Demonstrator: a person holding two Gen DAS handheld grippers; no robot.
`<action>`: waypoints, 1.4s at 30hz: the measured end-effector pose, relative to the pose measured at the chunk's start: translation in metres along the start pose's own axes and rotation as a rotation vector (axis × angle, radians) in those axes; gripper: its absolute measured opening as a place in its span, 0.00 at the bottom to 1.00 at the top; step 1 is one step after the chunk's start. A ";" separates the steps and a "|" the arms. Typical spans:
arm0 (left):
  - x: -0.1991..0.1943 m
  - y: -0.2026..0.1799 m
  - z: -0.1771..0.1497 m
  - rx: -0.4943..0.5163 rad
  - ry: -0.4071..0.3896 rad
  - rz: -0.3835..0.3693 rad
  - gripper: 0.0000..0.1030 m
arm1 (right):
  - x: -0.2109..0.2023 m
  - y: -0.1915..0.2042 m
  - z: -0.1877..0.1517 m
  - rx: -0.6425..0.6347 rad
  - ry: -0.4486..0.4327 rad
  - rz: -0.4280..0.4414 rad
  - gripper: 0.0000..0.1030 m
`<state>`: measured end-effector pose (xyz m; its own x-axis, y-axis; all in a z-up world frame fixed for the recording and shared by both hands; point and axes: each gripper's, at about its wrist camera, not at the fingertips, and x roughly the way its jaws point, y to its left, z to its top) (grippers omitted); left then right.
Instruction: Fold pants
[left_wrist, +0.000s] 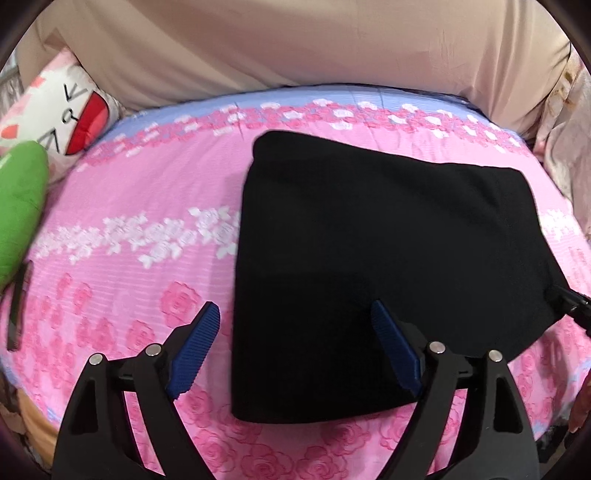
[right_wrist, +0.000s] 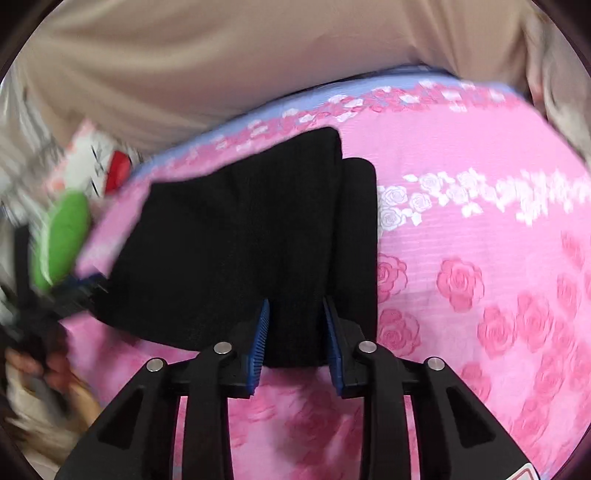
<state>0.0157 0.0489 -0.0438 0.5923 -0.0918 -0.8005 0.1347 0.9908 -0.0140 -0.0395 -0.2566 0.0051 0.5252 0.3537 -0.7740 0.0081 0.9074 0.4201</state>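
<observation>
The black pants lie folded into a compact block on the pink rose-print bed sheet. My left gripper is open above the block's near left edge, with nothing between its blue pads. In the right wrist view the pants fill the middle. My right gripper hovers at their near edge with its jaws partly apart and fabric showing between the pads; I cannot tell whether it pinches the cloth. The right gripper's tip shows at the pants' right corner in the left wrist view.
A white cartoon cushion and a green plush lie at the bed's left side. A beige padded headboard rises behind the bed. Crumpled light bedding sits at the far right. A dark strap lies by the left edge.
</observation>
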 end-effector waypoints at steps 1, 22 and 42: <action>-0.002 0.004 -0.001 -0.020 0.000 -0.044 0.84 | -0.008 -0.002 0.002 0.013 -0.016 0.004 0.45; -0.008 0.054 0.021 -0.145 0.039 -0.397 0.20 | -0.002 0.004 0.022 0.169 0.000 0.200 0.33; 0.032 0.040 -0.011 -0.171 0.088 -0.357 0.69 | 0.020 -0.006 -0.022 0.204 0.036 0.155 0.73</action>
<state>0.0314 0.0869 -0.0769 0.4606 -0.4320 -0.7754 0.1810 0.9009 -0.3944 -0.0480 -0.2500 -0.0235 0.5026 0.4962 -0.7079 0.1032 0.7786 0.6190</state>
